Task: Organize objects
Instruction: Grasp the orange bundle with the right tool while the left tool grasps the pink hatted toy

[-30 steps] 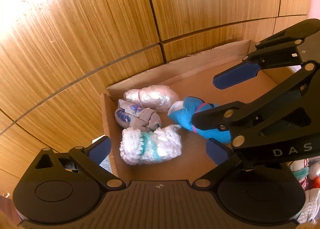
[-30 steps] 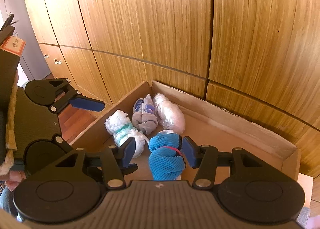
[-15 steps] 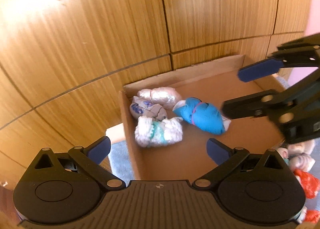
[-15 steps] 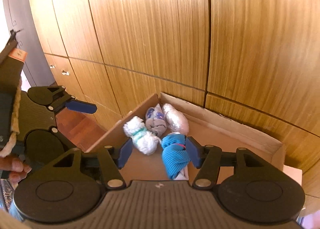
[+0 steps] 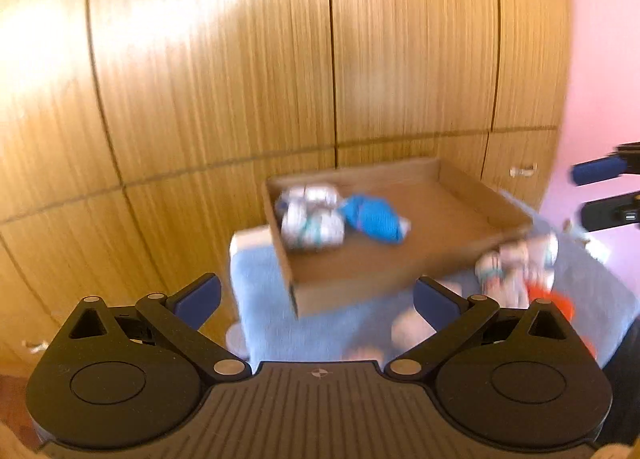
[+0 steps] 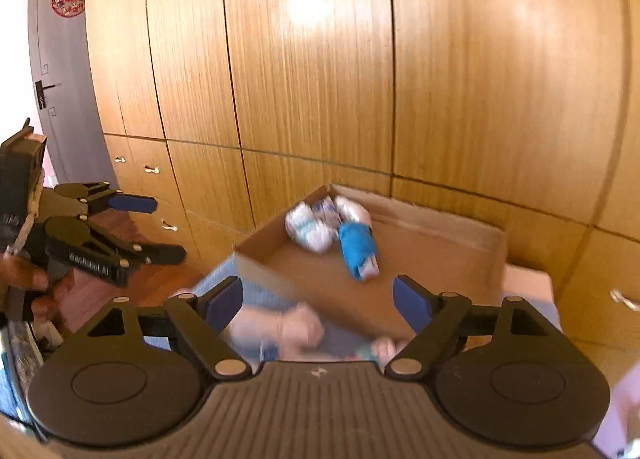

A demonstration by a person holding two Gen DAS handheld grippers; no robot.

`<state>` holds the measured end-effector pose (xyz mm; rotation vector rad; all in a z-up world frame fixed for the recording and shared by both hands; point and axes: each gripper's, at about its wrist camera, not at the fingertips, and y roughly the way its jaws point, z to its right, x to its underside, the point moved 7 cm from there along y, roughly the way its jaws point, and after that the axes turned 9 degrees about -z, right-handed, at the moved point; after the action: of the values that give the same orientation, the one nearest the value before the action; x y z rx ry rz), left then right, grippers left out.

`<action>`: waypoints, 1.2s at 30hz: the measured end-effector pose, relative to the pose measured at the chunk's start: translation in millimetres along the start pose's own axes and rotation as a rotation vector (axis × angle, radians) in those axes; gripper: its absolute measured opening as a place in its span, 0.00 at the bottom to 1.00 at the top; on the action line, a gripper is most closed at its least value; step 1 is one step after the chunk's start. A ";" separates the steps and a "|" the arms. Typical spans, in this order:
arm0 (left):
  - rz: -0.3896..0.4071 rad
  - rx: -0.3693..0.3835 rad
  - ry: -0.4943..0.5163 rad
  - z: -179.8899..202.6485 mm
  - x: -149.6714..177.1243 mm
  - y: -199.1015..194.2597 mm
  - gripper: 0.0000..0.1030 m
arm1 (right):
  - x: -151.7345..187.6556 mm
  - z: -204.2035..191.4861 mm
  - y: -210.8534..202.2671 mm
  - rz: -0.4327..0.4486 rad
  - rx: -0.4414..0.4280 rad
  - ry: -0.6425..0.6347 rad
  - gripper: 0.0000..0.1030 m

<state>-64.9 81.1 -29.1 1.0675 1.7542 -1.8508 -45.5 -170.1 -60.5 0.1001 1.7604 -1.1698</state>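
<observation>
Blue sock in box, beside white rolls; right gripper wide, just opened, empty; left gripper wide, empty; next: target one loose sock outside box, approach slowly, centre before closing

Each hand-held tool is matte black plastic. The left gripper has a ribbed central body with a small round crosshair mark near its front edge, flanked by two broad housings, each with a shallow circular recess. Angled link bars run forward from silver rivets to triangular cut-outs. The fingers carry dark blue pads. The right gripper has the same build, with a small white logo on its ribbed body. Seen from the side, a link bar of the left gripper bears white lettering, too blurred to read fully.
</observation>
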 end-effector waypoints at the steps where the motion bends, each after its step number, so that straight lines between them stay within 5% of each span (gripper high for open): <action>1: -0.004 0.006 0.005 1.6 11.6 -0.8 1.00 | 14.4 -3.1 -5.1 0.006 0.018 -0.006 0.78; 9: -0.042 0.048 0.024 12.2 63.9 16.1 1.00 | 93.0 -22.7 3.7 -0.046 0.085 0.006 0.76; 27: -0.054 0.079 0.118 28.4 55.3 58.3 0.95 | 123.6 -20.6 27.9 -0.082 0.121 0.016 0.60; 36: -0.110 0.116 0.123 33.8 60.0 69.0 0.62 | 124.6 -21.5 32.0 -0.082 0.100 0.011 0.46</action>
<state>-62.8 51.7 -122.0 1.1732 1.8267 -2.0136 -107.0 -188.6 -174.0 0.0943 1.7292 -1.3188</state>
